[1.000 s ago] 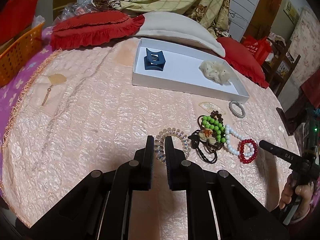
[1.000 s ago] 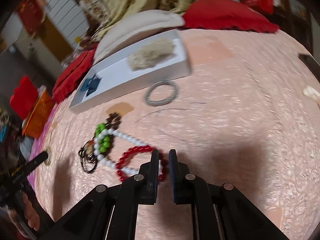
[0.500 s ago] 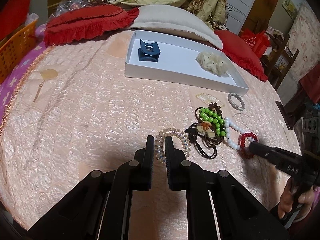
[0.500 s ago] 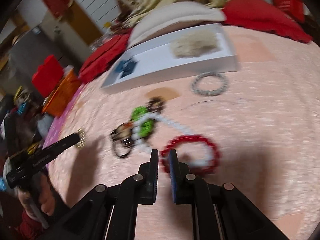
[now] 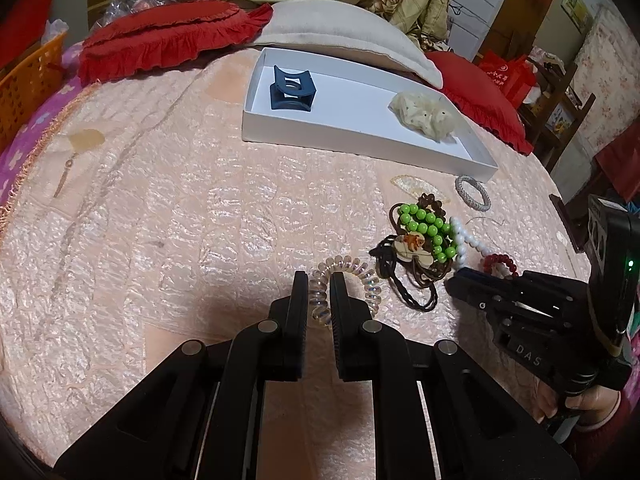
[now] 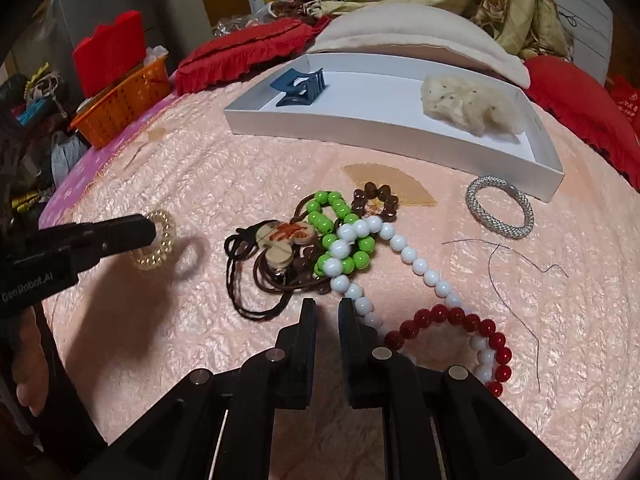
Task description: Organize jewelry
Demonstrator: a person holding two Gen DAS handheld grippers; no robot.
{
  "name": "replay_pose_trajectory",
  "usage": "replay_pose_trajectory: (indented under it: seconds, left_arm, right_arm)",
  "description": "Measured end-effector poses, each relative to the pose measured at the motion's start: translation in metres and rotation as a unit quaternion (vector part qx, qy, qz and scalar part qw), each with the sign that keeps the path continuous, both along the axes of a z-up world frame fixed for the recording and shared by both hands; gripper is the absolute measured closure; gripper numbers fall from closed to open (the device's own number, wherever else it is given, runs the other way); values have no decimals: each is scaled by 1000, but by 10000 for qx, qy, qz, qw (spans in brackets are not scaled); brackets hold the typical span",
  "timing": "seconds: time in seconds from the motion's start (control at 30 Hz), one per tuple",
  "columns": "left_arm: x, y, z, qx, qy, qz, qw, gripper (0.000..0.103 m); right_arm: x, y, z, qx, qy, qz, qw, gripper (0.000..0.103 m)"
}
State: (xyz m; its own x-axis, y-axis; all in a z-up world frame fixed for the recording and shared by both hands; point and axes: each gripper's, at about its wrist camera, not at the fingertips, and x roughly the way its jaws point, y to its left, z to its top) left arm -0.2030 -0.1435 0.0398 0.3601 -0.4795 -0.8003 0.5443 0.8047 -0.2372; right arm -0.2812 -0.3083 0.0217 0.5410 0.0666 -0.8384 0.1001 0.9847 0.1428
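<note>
My left gripper is shut on a clear spiral hair tie, held just above the pink bedspread; the tie also shows in the right wrist view. My right gripper is shut and empty, just in front of a tangle of green beads, white beads, red beads and a dark cord with a wooden charm. A white tray at the back holds a blue claw clip and a cream scrunchie. A silver bracelet lies near the tray.
Red pillows and a cream pillow lie behind the tray. An orange basket stands at the left edge of the bed. A loose dark thread lies on the bedspread at the right.
My right gripper has swung left from the red beads toward the bead tangle. My left gripper still holds the spiral tie, with the tray a little nearer in its view.
</note>
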Motion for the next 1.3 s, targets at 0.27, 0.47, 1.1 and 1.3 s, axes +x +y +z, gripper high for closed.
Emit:
replay_pose_trajectory:
  seconds: [0.27, 0.47, 1.1, 1.3]
  left_arm:
    - [1, 2, 0, -46, 51, 28, 10000, 93]
    - [2, 3, -4, -30, 111, 35, 9999, 93]
    - [-22, 6, 26, 5, -282, 51, 9996, 93]
    - [-45, 10, 57, -101, -590, -3, 9982, 93]
  right_arm:
    - [-6, -1, 17, -181, -289, -56, 9994, 87]
    - [-6, -5, 20, -281, -290, -8, 9992, 72]
    - [-33, -13, 53, -81, -764, -383, 9963, 94]
    - [-66, -14, 102, 193, -1400, -581, 9883, 94]
